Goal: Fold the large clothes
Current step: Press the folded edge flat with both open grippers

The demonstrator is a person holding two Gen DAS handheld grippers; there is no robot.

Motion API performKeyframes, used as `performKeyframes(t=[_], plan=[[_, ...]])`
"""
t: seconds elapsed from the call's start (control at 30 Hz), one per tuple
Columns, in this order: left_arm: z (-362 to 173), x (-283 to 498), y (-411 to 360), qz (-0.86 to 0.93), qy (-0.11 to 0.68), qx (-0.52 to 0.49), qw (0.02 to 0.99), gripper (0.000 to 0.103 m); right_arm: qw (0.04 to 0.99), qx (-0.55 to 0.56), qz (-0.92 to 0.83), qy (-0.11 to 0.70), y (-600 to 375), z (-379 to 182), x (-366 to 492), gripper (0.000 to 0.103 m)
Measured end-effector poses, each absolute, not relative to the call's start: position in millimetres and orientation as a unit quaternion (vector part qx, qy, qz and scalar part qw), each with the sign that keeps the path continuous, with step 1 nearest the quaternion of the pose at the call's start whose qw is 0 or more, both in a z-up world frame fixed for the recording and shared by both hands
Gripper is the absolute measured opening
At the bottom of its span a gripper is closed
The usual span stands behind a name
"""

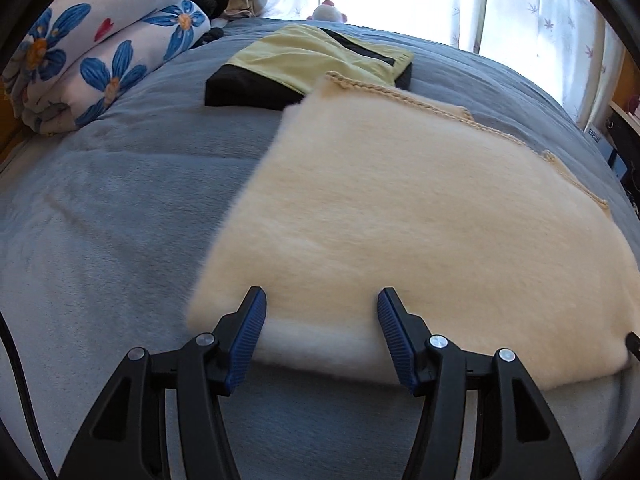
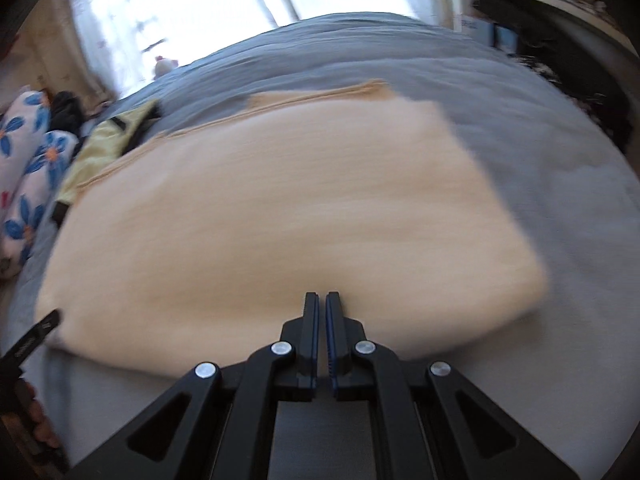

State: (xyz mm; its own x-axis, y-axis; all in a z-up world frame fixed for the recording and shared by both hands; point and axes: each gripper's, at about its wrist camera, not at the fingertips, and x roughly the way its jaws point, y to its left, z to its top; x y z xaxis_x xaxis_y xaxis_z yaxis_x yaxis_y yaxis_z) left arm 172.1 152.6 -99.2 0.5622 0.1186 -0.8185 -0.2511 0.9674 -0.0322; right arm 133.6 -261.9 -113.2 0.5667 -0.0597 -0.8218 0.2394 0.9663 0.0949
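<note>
From the left wrist, the left gripper (image 1: 321, 300) stands apart over the near edge of the fluffy cream blanket (image 1: 400, 208), folded on the grey bed (image 1: 100, 200). From the right wrist, the right gripper (image 2: 322, 298) is pinched together at that edge; whether it nips fabric is unclear. It looks soft, light and floppy, best taken at the corners.

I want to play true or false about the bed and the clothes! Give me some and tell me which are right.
1. The fluffy cream garment lies folded on the grey bedspread. True.
2. The left gripper has its jaws shut tight. False: they stand apart, over the cream garment's near edge.
3. The flowery quilt has blue flowers. True.
4. The yellow and black garment lies nearer than the cream one. False: it lies behind it, farther up the bed.
5. The right gripper is closed. True.
</note>
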Motion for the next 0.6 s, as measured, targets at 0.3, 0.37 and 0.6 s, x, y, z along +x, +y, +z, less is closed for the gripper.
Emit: performKeyframes(t=[0.3, 0.37, 0.6], plan=[[-101, 171, 163, 0.109, 0.454, -0.085, 0.88, 0.057, 0.872, 0.113, -0.138, 0.457, -304, -119, 123, 0.003], [-100, 172, 163, 0.108, 0.455, -0.088, 0.88, 0.057, 0.872, 0.091, -0.148, 0.458, -297, -119, 127, 0.003], [-100, 173, 165, 0.108, 0.457, -0.099, 0.878, 0.057, 0.868, 0.09, -0.162, 0.461, -295, -118, 127, 0.004]])
